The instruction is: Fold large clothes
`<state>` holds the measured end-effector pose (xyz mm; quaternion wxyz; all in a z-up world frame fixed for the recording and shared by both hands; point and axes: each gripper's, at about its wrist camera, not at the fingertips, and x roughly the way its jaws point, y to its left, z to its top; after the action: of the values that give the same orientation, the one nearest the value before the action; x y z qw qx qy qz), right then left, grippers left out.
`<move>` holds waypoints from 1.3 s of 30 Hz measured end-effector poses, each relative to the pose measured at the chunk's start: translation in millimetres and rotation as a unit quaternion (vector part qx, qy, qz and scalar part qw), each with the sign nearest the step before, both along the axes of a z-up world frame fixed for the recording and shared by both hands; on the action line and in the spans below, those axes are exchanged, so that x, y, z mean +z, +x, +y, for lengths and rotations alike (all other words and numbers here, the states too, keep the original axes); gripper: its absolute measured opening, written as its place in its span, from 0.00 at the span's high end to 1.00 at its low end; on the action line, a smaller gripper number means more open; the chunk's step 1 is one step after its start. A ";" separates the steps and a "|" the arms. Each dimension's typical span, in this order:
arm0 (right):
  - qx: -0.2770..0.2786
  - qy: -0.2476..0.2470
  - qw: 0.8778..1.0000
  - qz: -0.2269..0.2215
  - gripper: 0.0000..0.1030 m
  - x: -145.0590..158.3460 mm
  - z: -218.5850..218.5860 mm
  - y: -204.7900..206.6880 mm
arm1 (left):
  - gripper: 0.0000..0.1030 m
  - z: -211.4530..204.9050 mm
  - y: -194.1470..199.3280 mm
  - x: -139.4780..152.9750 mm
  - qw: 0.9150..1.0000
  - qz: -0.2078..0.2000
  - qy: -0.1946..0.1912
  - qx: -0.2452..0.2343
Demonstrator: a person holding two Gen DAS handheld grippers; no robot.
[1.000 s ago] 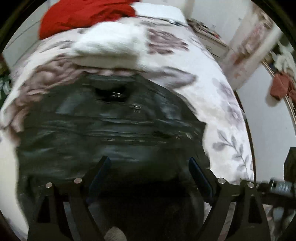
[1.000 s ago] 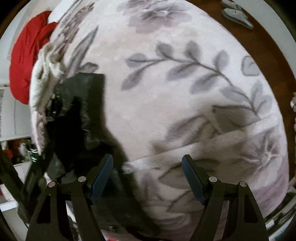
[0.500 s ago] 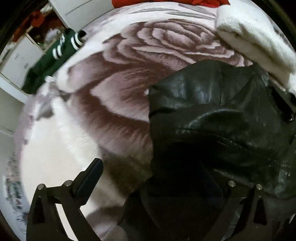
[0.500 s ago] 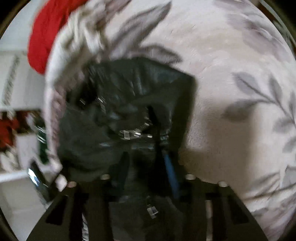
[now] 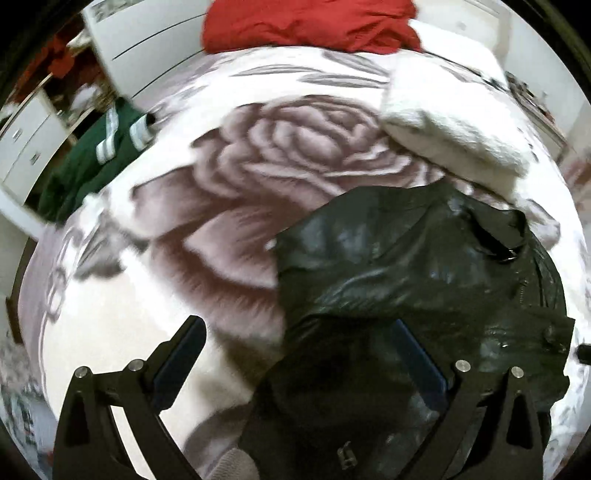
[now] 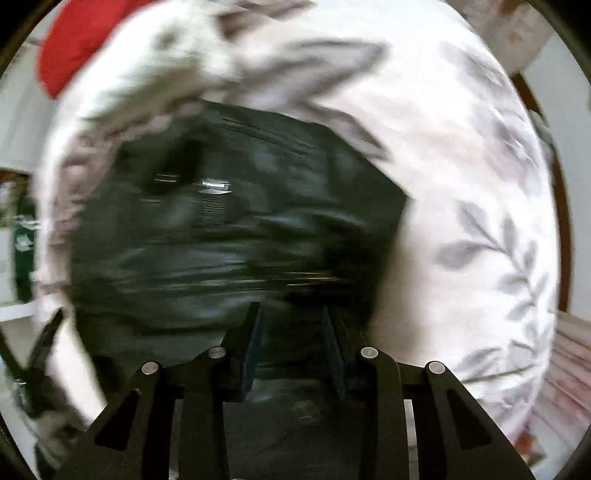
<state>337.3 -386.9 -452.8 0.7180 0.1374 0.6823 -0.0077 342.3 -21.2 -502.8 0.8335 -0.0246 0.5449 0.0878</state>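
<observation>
A black leather jacket (image 5: pixel 413 280) lies in a folded heap on the floral bed blanket (image 5: pixel 258 206). My left gripper (image 5: pixel 299 350) is open above the jacket's left edge, its left finger over the blanket and its right finger over the leather. In the right wrist view the jacket (image 6: pixel 236 229) is motion-blurred. My right gripper (image 6: pixel 291 343) is partly closed with a narrow gap, jacket fabric lying between and under the fingers; whether it grips the fabric is unclear.
A folded white fluffy garment (image 5: pixel 454 122) lies just behind the jacket. A red garment (image 5: pixel 310 22) sits at the head of the bed. A green garment (image 5: pixel 92 158) hangs off the bed's left side beside white drawers (image 5: pixel 29 144).
My left gripper swung left from over the jacket to its left edge, then eased back. My right gripper moved over the jacket and narrowed from wide open.
</observation>
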 end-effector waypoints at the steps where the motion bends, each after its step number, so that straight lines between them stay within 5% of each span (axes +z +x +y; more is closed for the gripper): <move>1: 0.013 0.025 1.000 0.000 0.67 0.5 12.4 2.0 | 0.00 -3.5 7.8 -9.8 1.000 0.008 0.011 -0.002; 4: 0.050 0.046 0.997 0.044 0.68 -33.0 49.4 0.6 | 0.00 6.4 38.1 -48.2 0.999 0.048 0.019 0.005; 7: 0.078 -0.001 0.993 0.091 0.68 -73.9 68.2 -14.9 | 0.00 27.9 48.4 -77.4 0.996 0.072 -0.045 0.030; 9: 0.084 -0.012 0.993 0.079 0.68 -84.8 72.9 -20.8 | 0.00 33.5 47.8 -80.0 0.995 0.069 -0.063 0.037; 13: 0.070 0.006 0.994 0.086 0.65 -64.8 71.0 -14.6 | 0.00 27.9 35.2 -61.3 0.997 0.056 -0.029 0.034; 16: 0.027 0.030 0.997 0.063 0.50 -33.8 42.0 -16.6 | 0.00 16.6 13.5 -35.7 0.999 0.033 0.017 0.031; 18: -0.002 0.040 0.998 0.051 0.50 -15.8 11.6 -23.6 | 0.00 2.0 -6.8 -17.5 0.998 0.016 0.052 0.027; 24: -0.045 0.046 0.996 0.055 0.50 -2.0 -81.1 -70.5 | 0.00 -83.6 -89.4 14.1 0.985 0.012 0.171 0.003; 30: -0.040 0.043 0.996 0.071 0.50 -11.1 -158.3 -122.2 | 0.00 -221.8 -173.4 -7.0 0.947 0.069 0.308 -0.058; 39: -0.054 0.024 0.995 0.081 0.50 -10.2 -257.5 -172.5 | 0.00 -347.2 -221.1 -28.2 0.946 0.102 0.301 -0.065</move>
<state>164.7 -644.4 -463.0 0.6557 0.1902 0.7295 -0.0407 121.2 -368.3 -531.1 0.7460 0.2718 0.5758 0.1949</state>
